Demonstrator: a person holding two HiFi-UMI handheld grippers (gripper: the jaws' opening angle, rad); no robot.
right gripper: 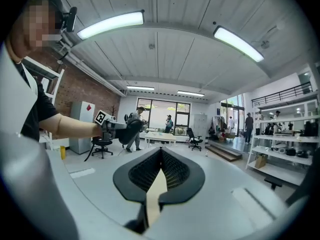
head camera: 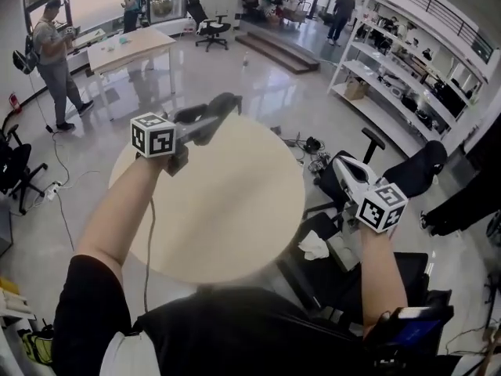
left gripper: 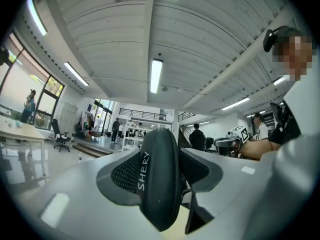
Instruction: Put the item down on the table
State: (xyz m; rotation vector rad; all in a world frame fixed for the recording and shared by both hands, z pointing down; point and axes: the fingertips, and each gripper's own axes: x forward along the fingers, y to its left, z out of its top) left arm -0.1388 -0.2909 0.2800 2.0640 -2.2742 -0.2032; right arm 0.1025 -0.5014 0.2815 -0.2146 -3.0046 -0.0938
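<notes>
Left gripper (head camera: pixel 202 125) is clamped on a dark item (head camera: pixel 222 105) lettered "SHERY" (left gripper: pixel 143 171), held level in the air over the far part of the round table (head camera: pixel 235 225). Right gripper (head camera: pixel 340 165) is off the table's right edge, jaws together, nothing between them.

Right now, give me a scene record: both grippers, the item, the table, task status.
left gripper: shut on the item, held up in the air by the table's far edge
item: dark, rounded, printed "SHERY", clamped between the jaws
right gripper: shut, nothing between the jaws, off the table's right side
table: round, light-coloured top
task status: item not yet set down
</notes>
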